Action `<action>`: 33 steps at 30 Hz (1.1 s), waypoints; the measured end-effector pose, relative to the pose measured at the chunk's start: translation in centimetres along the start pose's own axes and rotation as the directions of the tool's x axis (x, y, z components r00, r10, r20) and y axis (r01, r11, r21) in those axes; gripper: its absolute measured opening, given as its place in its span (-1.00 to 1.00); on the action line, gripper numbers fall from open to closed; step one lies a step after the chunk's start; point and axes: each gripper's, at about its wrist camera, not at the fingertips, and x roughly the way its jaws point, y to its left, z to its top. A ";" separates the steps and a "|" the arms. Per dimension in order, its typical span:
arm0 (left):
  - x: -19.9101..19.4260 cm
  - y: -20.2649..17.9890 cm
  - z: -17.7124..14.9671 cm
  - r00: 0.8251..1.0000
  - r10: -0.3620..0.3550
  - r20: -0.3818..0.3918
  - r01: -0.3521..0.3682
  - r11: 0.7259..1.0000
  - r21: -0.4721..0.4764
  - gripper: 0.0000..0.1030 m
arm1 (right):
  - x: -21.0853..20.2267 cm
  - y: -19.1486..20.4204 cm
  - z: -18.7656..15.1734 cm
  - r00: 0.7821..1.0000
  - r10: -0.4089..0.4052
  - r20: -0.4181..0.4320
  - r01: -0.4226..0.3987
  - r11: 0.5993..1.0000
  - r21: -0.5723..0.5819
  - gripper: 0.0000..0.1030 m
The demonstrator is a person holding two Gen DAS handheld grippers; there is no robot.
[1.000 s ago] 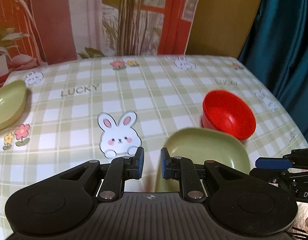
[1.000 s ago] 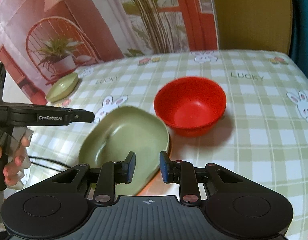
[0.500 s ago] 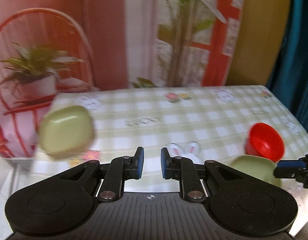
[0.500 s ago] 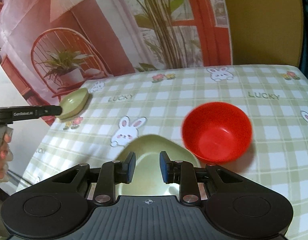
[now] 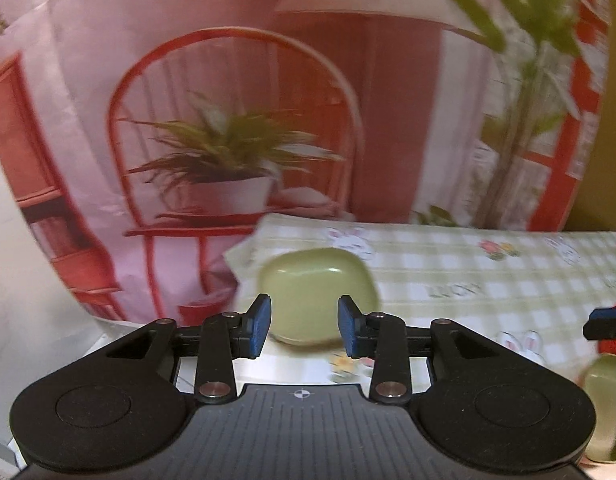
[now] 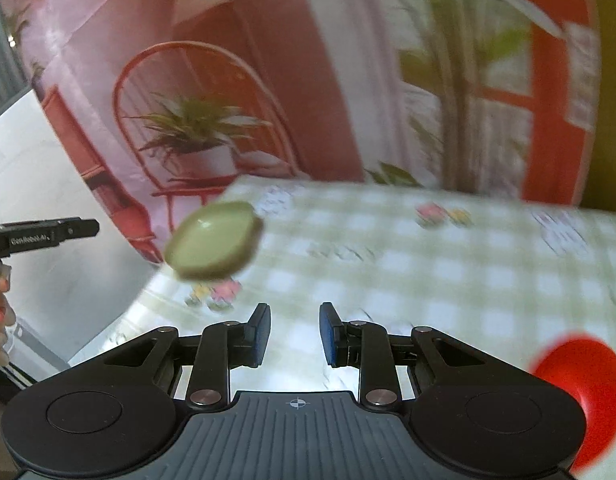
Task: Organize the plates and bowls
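Left wrist view: glossy pale-green rounded-square plate point(image 5: 314, 294) lies on checked tablecloth point(image 5: 488, 276), beyond the left gripper point(image 5: 304, 328), fingers apart. Right gripper point(image 6: 294, 334): fingers apart, empty.

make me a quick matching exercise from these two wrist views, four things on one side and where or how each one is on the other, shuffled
Things:
1. green plate
2. red bowl
3. left gripper
4. second green plate

Places or states:
A. at the right edge of the left wrist view, cut off by the frame
B. near the table's far left corner
C. low at the right in the right wrist view, blurred
D. jaws open, empty, lined up with a dish beyond them

Pairs: 1-B, 2-C, 3-D, 4-A
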 end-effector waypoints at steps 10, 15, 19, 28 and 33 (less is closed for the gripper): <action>7.9 3.2 0.0 0.999 0.034 -0.023 -0.036 0.996 -0.084 -0.20 | 11.2 4.8 5.0 0.998 0.059 -0.002 -0.059 0.993 -0.097 -0.51; 12.9 4.3 -0.4 0.997 0.046 -0.057 -0.051 0.994 -0.096 -0.20 | 16.8 5.0 6.8 0.999 0.041 -0.007 -0.041 0.996 -0.074 -0.51; 16.1 5.1 -0.9 0.995 0.029 -0.099 -0.042 0.990 -0.133 -0.20 | 20.9 4.9 7.2 0.999 -0.009 -0.046 0.005 0.997 -0.072 -0.51; 19.5 5.1 -2.2 0.989 0.001 -0.147 -0.023 0.989 -0.148 -0.20 | 25.4 4.5 6.6 0.996 -0.028 -0.089 0.021 0.997 -0.070 -0.51; 19.9 4.5 -2.6 0.987 -0.018 -0.161 -0.005 0.990 -0.138 -0.20 | 26.3 5.4 6.0 0.993 -0.016 -0.114 0.007 0.997 -0.076 -0.51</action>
